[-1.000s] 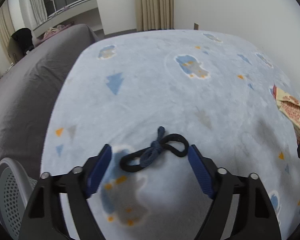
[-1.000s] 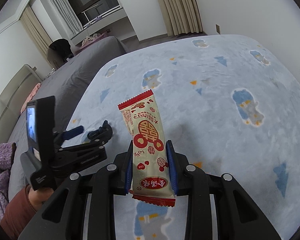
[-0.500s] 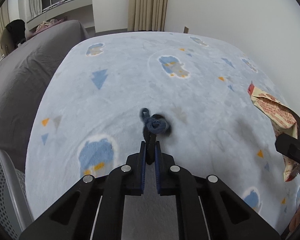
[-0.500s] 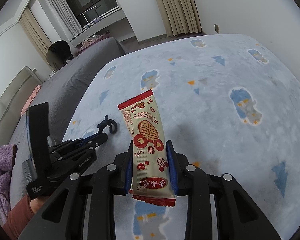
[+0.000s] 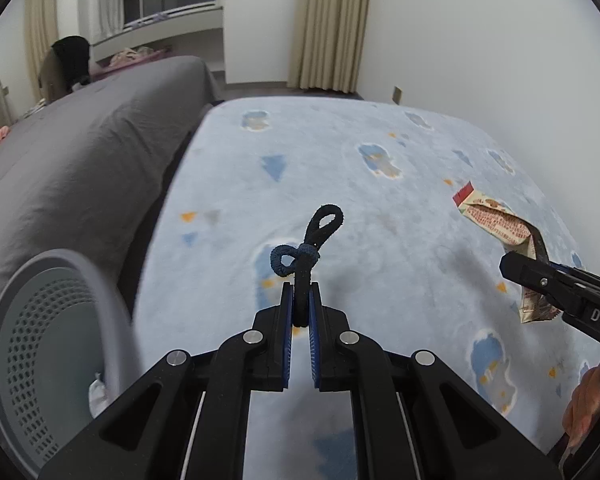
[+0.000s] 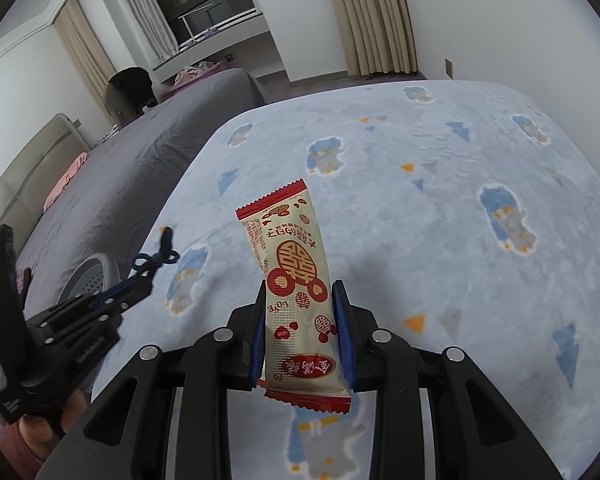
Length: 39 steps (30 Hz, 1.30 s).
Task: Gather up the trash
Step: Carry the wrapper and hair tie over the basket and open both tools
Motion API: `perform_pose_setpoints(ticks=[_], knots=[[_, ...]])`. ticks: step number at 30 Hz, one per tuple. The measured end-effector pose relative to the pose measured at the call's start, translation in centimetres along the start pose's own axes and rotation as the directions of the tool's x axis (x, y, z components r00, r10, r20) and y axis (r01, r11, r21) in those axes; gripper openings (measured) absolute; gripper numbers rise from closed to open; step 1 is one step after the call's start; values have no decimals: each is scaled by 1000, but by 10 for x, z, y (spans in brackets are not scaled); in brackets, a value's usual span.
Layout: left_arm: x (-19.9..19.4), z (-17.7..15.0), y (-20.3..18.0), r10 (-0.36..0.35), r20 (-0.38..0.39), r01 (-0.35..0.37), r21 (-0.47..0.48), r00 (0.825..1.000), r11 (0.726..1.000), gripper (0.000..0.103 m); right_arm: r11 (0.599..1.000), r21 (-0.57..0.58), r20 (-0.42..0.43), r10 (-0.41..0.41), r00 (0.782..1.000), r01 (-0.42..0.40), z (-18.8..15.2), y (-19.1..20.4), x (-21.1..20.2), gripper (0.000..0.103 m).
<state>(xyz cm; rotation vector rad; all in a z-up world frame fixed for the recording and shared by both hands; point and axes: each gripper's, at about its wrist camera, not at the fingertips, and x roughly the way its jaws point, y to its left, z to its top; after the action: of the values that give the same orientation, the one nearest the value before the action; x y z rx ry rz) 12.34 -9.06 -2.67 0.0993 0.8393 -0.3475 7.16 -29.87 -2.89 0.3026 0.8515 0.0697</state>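
Observation:
A knotted cord of black and dark blue loops [image 5: 306, 254] hangs in the air above the light blue blanket [image 5: 400, 208]. My left gripper [image 5: 301, 286] is shut on its lower end. In the right wrist view the same cord [image 6: 158, 258] sticks out of the left gripper [image 6: 142, 280] at the left. A cream and red snack wrapper [image 6: 296, 264] stands upright with my right gripper [image 6: 300, 285] shut on its lower half. In the left wrist view that wrapper [image 5: 496, 220] and the right gripper [image 5: 514, 264] show at the right edge.
A grey perforated basket [image 5: 40, 340] stands low on the left beside the blanket, with something white inside; it also shows in the right wrist view as basket [image 6: 94, 276]. A grey bed cover [image 5: 80, 140] lies to the left. A hand [image 5: 584, 404] holds the right gripper.
The left gripper closed on the cord, lifted it off the blanket and swung left, so the basket now fills more of its view. The right gripper kept hold of the wrapper and barely shifted.

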Motion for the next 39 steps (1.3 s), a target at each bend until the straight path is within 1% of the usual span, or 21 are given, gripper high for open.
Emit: perform_pose_setpoints(ticks=[5, 11, 16, 22, 25, 30, 34, 39], knots=[[-33, -10, 34, 64, 49, -62, -53, 997, 997, 8, 998, -61, 3, 29, 1000, -29, -2, 36, -2, 29], [-68, -24, 82, 169, 88, -157, -130, 982, 979, 8, 982, -168, -20, 83, 996, -85, -10, 97, 6, 29], [-90, -40, 121, 271, 87, -252, -190, 959, 949, 8, 957, -244, -57, 144, 988, -154, -19, 152, 20, 29], [-103, -62, 164, 352, 51, -326, -274, 935, 905, 8, 921, -319, -97, 203, 974, -223, -27, 212, 36, 29], [-105, -70, 180, 377, 36, -350, -303, 925, 886, 8, 905, -344, -122, 220, 968, -249, -31, 236, 47, 29], [-100, -75, 195, 401, 13, -377, -319, 916, 870, 8, 882, -382, -172, 227, 959, -277, -39, 267, 66, 29], [-98, -81, 207, 399, -16, -381, -334, 917, 862, 8, 872, -393, -201, 228, 953, -291, -43, 283, 81, 29], [-95, -85, 221, 397, -54, -389, -363, 916, 847, 9, 863, -403, -213, 234, 949, -304, -42, 294, 93, 29]])
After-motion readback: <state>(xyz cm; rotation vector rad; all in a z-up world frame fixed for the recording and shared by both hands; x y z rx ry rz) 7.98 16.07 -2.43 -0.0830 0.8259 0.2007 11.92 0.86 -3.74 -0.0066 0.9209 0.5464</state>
